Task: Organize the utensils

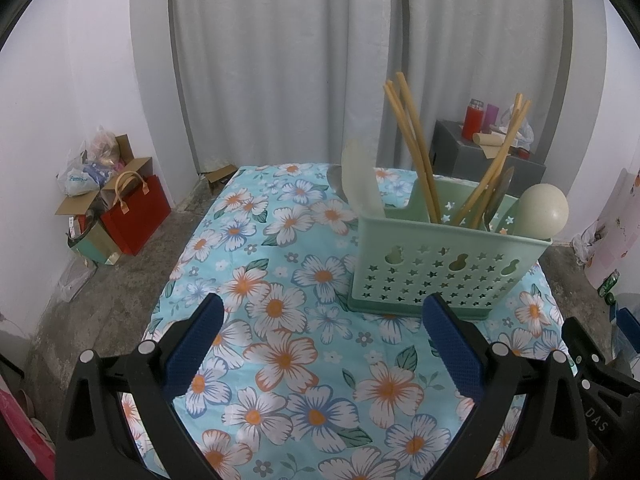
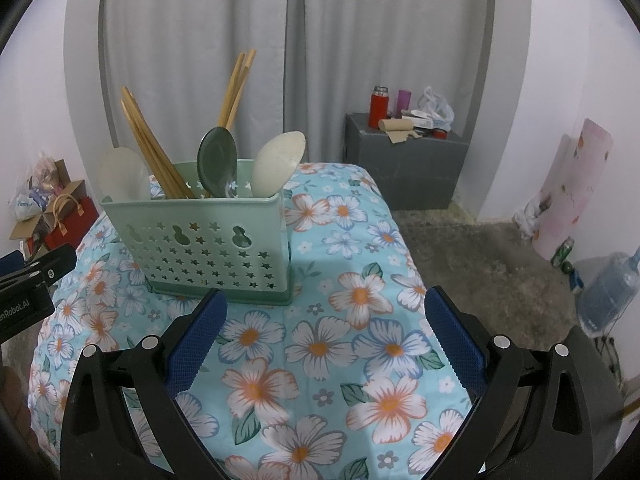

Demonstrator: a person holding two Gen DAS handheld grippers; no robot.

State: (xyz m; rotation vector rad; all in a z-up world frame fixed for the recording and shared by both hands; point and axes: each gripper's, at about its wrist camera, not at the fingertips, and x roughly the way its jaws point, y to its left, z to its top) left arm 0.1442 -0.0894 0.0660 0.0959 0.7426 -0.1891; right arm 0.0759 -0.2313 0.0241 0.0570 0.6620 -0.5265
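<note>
My left tool (image 1: 320, 336) hangs spread wide, nothing between its blue pads, over the bench covered in a light-blue floral cloth (image 1: 280, 360). No loose utensil shows on the cloth in either view.

Ahead and to its right stands the mint-green perforated plastic utensil caddy (image 1: 448, 268), upright on the cloth. Going left to right in the right wrist view:
- a pale translucent plastic spoon (image 2: 120, 176) at the left end
- a bundle of light bamboo chopsticks (image 2: 152, 148) leaning left
- a second chopstick bunch (image 2: 236, 84) leaning right behind it
- a dark green spoon (image 2: 218, 160), bowl up
- a cream rice paddle (image 2: 276, 164) at the right end

Which inner compartment each one sits in I can't tell; the dividers are mostly hidden.

My right tool (image 2: 326, 336) is also released and empty, just in front of the caddy's lower right corner, not touching it.

Step, as I judge it: everything visible is already stowed, so sorting looks finished or nearly so, with both tools idle in front of the caddy. If more is wanted, it's regrouping, since the chopsticks are split into two bunches. That would need one tool steadying the caddy wall, because the caddy looks light and tippy, while the other pinches a chopstick bunch high on the shafts and lifts straight up. A grey cabinet (image 2: 404, 160) with bottles stands behind, off the bench.
</note>
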